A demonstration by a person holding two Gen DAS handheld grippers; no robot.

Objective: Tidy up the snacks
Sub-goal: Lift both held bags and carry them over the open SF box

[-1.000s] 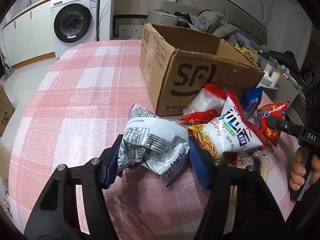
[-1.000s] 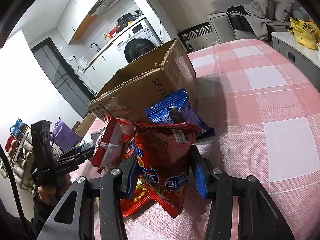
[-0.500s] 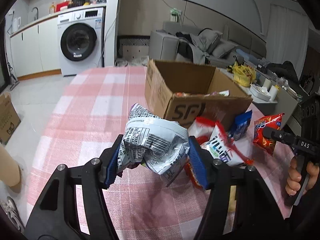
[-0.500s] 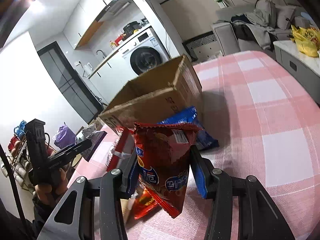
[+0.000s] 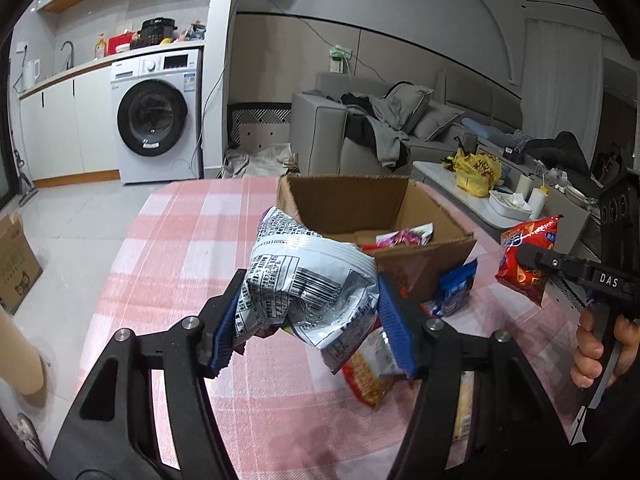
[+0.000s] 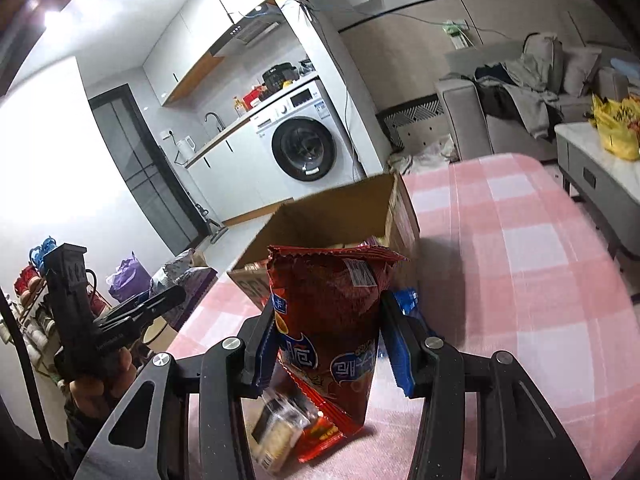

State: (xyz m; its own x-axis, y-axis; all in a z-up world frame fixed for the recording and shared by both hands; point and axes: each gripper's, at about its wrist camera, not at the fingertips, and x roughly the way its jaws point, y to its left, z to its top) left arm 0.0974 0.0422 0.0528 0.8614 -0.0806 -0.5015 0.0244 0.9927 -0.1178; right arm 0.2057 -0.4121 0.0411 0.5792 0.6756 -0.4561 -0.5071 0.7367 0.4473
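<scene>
My left gripper (image 5: 308, 328) is shut on a crumpled silver snack bag (image 5: 308, 280) and holds it in the air in front of the open cardboard box (image 5: 424, 260). My right gripper (image 6: 332, 344) is shut on a red snack bag (image 6: 328, 312), also lifted above the table near the box (image 6: 332, 216). The red bag (image 5: 526, 258) and right gripper also show at the right of the left wrist view. The box holds a few snack packets (image 5: 404, 236).
A blue packet (image 5: 456, 288) leans by the box's front corner. Noodle and other packets (image 5: 372, 364) lie on the pink checked tablecloth (image 5: 180, 248) below my grippers. A washing machine (image 5: 156, 116), sofa and side table stand beyond the table.
Both grippers have risen with their bags, from table level to above the box's rim. The box interior has come into view.
</scene>
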